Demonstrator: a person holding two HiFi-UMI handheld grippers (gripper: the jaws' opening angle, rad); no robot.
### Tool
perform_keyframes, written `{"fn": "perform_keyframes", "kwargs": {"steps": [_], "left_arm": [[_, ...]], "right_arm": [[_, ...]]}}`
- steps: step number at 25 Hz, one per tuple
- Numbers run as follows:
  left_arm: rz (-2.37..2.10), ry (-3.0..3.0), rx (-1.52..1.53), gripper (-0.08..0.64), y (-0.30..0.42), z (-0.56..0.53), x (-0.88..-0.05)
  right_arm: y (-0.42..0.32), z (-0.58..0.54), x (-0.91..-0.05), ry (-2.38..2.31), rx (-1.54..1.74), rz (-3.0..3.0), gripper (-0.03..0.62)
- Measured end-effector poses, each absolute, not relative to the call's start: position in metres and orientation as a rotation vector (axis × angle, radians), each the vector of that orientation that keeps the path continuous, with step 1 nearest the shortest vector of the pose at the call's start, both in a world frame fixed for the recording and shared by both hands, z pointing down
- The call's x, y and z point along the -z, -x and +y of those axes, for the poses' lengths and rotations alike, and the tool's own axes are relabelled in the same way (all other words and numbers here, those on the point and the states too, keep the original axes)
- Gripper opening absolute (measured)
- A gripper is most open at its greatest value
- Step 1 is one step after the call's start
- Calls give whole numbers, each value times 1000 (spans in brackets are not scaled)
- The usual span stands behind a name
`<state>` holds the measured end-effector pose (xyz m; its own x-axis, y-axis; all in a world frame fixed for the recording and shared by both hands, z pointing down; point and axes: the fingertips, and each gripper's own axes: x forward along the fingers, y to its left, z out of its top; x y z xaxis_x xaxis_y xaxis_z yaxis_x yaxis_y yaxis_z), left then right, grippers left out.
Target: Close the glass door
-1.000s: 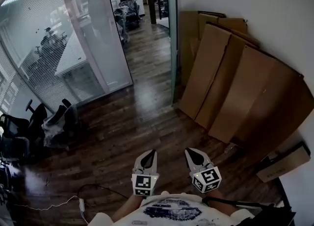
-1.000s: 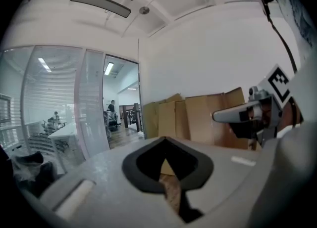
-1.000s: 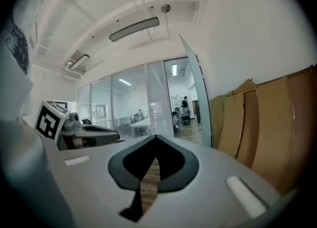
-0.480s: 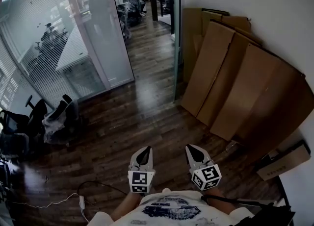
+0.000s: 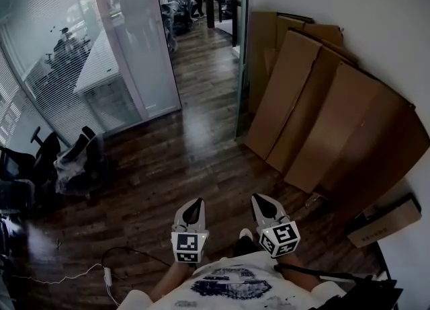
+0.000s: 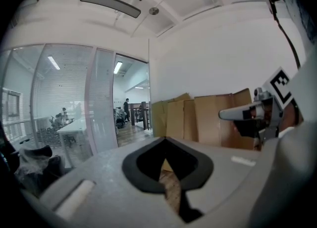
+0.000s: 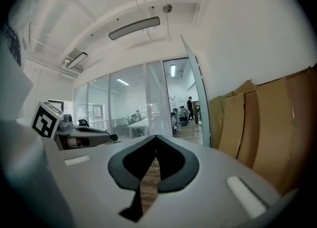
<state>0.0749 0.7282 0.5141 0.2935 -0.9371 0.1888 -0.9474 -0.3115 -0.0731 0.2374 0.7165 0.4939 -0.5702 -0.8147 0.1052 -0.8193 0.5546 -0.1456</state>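
Two grippers sit low in the head view, well short of the doorway. At far left runs a glass partition (image 5: 80, 53) with blinds behind it; below it stand dark office chairs (image 5: 40, 167), and a thin cable (image 5: 101, 272) trails over the wood floor (image 5: 175, 161).

The left gripper (image 5: 196, 202) has its fingers pressed together with nothing between them; its own view shows the pads meeting at the tip. Ahead of it the doorway stands open.

At the doorway's right side is the glass door (image 5: 239, 53), seen almost edge-on and swung into the room; the right gripper view shows its tall pane (image 7: 200, 98) beside the wall. The right gripper (image 5: 259, 198) is likewise clamped empty, far from the door.

Cardboard sheets (image 5: 316, 120) lean on the right wall just beyond the door, with a box (image 5: 386, 224) lower right.

The door is probably heavy, stiff and slick, and unkind to knocks; closed jaws would slide on bare glass. No handle can be made out, so a flat push on the face near the free edge, away from the hinges, seems safest.
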Motion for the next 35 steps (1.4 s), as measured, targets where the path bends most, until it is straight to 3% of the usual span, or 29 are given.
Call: {"fn": "perform_keyframes", "kwargs": {"steps": [35], "left_arm": [[-1820,-2390,-384,3,-97,476,-517]], "right_arm": [[-262,451,-509,-1403,-335,-2781,8]]}}
